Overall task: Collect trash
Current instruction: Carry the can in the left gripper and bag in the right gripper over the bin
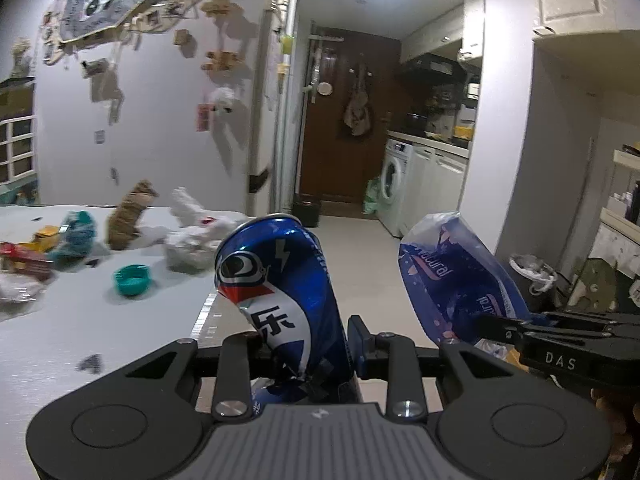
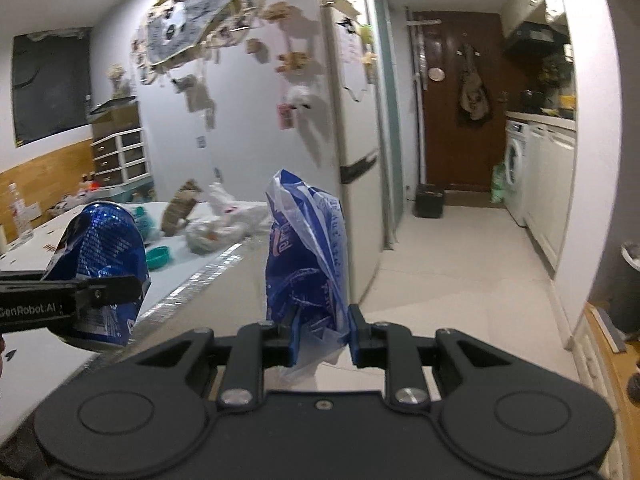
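A crushed blue can with a red-and-white logo stood nearly upright, its dented middle pinched and its open top tilted away. Just beside it to the right, a crumpled blue plastic wrapper with white lettering stuck up at a slant. More trash lay well apart on a white table: a teal lid lying flat, a crumpled white bag, a brown paper wad, a teal wrapper and red-and-yellow packaging at the left edge.

can: glossy dented metal | wrapper: crinkled shiny plastic | table: matt
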Demonstrator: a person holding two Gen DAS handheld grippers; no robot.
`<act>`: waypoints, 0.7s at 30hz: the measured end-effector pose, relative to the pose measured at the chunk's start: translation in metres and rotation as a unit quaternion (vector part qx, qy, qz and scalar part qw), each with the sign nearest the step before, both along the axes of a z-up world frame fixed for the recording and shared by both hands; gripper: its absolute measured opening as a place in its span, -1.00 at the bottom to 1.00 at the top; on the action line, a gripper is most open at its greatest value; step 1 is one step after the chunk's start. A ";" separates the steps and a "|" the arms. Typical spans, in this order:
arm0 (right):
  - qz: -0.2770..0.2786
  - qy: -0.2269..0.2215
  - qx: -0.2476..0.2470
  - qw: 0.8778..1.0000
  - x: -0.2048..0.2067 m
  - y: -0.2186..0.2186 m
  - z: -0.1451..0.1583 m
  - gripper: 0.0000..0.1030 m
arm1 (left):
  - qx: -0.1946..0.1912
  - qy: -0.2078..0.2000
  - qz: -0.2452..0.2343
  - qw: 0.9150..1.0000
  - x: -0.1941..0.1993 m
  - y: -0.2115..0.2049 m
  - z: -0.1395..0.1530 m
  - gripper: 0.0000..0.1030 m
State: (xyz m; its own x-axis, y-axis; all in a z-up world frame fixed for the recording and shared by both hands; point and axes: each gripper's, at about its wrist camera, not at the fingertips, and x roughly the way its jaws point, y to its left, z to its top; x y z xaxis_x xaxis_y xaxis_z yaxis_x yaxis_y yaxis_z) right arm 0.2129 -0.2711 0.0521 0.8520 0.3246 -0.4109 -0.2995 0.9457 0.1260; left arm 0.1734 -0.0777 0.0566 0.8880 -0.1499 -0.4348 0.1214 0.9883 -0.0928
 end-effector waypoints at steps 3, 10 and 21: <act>-0.015 0.006 -0.007 1.000 0.004 -0.015 -0.004 -0.53 | 0.002 0.007 -0.017 1.000 0.015 -0.017 -0.007 -0.37; -0.048 0.049 -0.015 0.998 0.037 -0.051 -0.031 -0.53 | -0.007 0.041 -0.048 0.998 0.068 -0.053 -0.038 -0.37; -0.097 0.190 -0.017 0.977 0.133 -0.076 -0.114 -0.53 | -0.020 0.131 -0.049 0.990 0.162 -0.082 -0.138 -0.37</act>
State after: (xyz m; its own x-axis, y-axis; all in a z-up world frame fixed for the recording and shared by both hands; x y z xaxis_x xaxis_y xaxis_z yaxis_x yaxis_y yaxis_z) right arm 0.3454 -0.3471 -0.0615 0.6796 0.1533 -0.7173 -0.0517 0.9855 0.1617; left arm 0.3354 -0.1600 -0.0812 0.7258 -0.2519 -0.6401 0.1832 0.9677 -0.1731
